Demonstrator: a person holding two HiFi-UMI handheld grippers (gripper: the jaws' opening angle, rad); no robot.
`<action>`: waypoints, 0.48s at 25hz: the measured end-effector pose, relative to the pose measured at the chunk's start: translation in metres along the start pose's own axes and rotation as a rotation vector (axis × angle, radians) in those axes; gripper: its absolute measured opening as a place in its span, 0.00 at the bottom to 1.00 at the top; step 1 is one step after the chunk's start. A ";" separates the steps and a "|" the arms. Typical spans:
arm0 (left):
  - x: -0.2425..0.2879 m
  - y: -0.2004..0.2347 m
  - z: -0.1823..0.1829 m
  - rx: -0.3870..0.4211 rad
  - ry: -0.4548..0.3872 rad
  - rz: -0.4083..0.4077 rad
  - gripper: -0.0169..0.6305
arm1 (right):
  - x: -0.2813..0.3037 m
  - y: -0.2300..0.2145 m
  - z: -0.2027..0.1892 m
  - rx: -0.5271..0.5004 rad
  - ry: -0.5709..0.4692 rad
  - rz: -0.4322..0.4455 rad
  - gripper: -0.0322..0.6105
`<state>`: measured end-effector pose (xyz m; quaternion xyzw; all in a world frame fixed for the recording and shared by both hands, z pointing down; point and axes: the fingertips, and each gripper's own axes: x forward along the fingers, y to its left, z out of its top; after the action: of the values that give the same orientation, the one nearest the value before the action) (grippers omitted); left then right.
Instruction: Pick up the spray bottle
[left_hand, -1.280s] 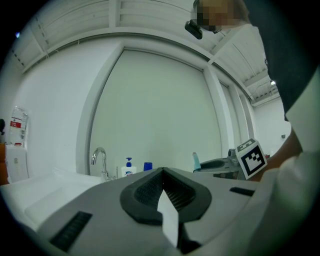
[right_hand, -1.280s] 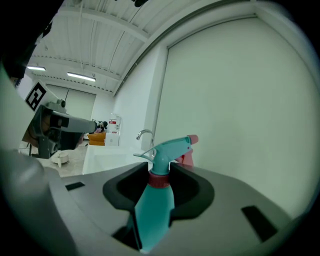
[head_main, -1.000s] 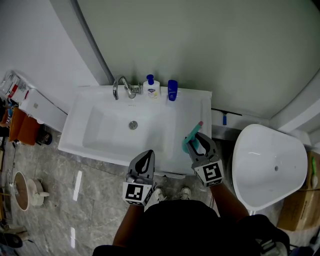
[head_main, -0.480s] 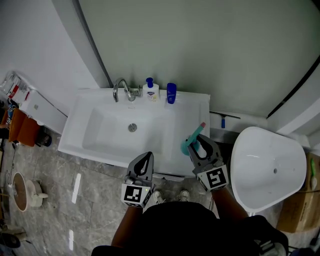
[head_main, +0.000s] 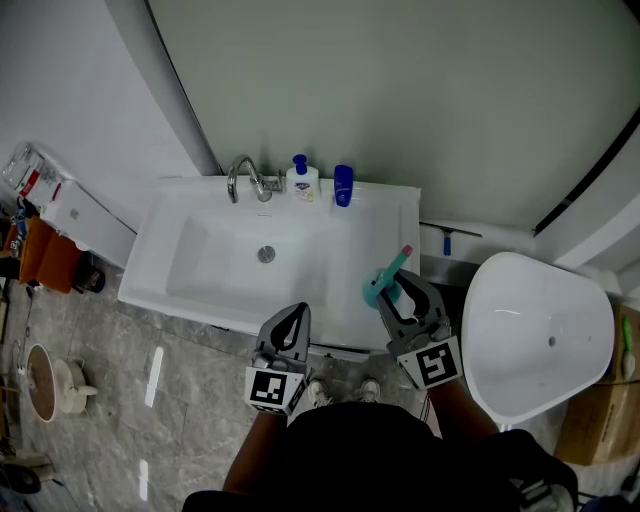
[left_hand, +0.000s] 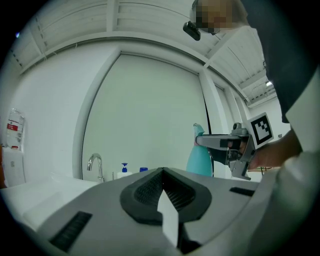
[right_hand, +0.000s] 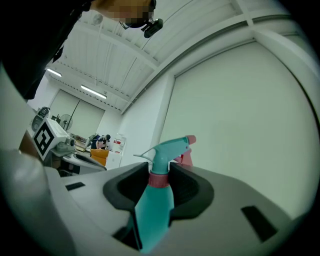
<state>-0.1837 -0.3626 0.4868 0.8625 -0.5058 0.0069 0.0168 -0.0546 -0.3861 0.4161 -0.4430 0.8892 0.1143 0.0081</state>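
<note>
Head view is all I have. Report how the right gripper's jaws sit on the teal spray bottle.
Observer: The right gripper view shows the right gripper shut on the spray bottle, with the jaws clamped at its pink collar.
Operator: Now check the left gripper.
Observer: The left gripper view shows the left gripper shut, with nothing between its jaws.
Operator: Confirm the bottle's attitude.
Observer: Seen side-on from the left gripper view, it stands upright in the right gripper.

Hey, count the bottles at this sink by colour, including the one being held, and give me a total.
Teal spray bottle: 1
White pump bottle: 1
Blue bottle: 1
Total: 3
</note>
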 end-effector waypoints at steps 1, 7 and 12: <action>0.000 0.000 -0.001 0.000 0.006 -0.001 0.02 | 0.000 0.000 0.002 -0.007 -0.007 0.000 0.26; -0.003 -0.005 0.000 0.005 -0.011 0.006 0.02 | -0.004 0.001 0.011 -0.030 -0.033 -0.012 0.25; -0.004 -0.006 0.007 0.009 -0.014 0.006 0.02 | -0.005 0.001 0.012 -0.030 -0.030 -0.015 0.25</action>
<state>-0.1807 -0.3563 0.4792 0.8610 -0.5085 0.0029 0.0094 -0.0537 -0.3792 0.4055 -0.4482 0.8837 0.1340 0.0155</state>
